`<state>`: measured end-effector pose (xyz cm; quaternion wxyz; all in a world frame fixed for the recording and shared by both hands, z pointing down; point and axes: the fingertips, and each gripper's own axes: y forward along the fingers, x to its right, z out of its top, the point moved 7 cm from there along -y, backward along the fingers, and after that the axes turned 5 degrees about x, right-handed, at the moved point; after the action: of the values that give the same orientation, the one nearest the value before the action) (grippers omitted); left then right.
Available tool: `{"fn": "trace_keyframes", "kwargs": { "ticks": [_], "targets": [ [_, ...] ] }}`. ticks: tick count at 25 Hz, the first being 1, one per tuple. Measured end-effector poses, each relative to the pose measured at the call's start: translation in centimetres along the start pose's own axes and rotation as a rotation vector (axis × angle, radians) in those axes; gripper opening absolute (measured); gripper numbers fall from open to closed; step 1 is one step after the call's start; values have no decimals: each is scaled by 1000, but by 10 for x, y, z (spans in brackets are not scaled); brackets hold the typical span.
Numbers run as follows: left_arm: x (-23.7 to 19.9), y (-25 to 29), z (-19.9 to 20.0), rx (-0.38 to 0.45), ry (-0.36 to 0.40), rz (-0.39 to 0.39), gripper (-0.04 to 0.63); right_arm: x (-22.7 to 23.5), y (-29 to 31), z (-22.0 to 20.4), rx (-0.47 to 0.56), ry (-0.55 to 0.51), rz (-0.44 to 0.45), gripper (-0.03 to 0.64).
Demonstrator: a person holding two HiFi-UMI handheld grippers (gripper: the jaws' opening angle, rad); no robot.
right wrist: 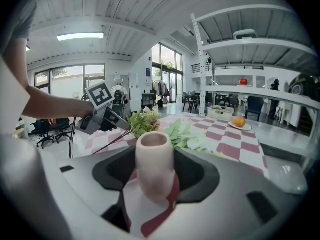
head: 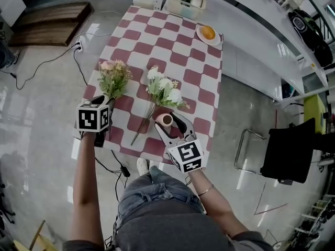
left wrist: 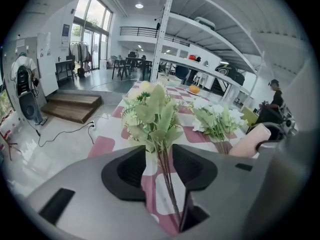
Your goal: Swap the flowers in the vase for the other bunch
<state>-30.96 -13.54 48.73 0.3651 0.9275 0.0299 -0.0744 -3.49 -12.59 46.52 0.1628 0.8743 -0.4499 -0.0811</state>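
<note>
1. Cloth (head: 180, 51) in red and white squares is spread across the middle of the scene, and both bunches of flowers lie on it, outside the vase (right wrist: 155, 166).
2. The pink bunch (head: 114, 76) lies at the left edge of the cloth. Its heads point to the far side, and its stems run near, into the left gripper (head: 104, 101).
3. The left gripper has its jaws wide apart. The thin stems of the pink bunch pass through the gap, close to the right jaw, and the pads do not squeeze them.
4. The white bunch (head: 165, 90) lies in the middle of the cloth, to the right of the pink bunch and apart from it. Its long stem runs near and left, toward the near edge of the cloth.
5. The vase is pale pink. It stands upright on the near part of the cloth, just near the heads of the white bunch, with its mouth facing up.
6. The right gripper (head: 170, 125) holds the vase. One pad lies against each side of the body, so the jaws stand wide around it.
7. At the far right corner of the cloth there is a plate (head: 199, 37) with an orange (head: 208, 32) on it. A white box (head: 180, 10) stands beyond the far edge.
</note>
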Motion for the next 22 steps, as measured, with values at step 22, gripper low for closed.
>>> {"fn": "trace_keyframes", "kwargs": {
  "ticks": [22],
  "targets": [
    [4, 38, 2, -60, -37, 15, 71, 1, 1, -1, -7, 11, 3, 249]
  ]
}}
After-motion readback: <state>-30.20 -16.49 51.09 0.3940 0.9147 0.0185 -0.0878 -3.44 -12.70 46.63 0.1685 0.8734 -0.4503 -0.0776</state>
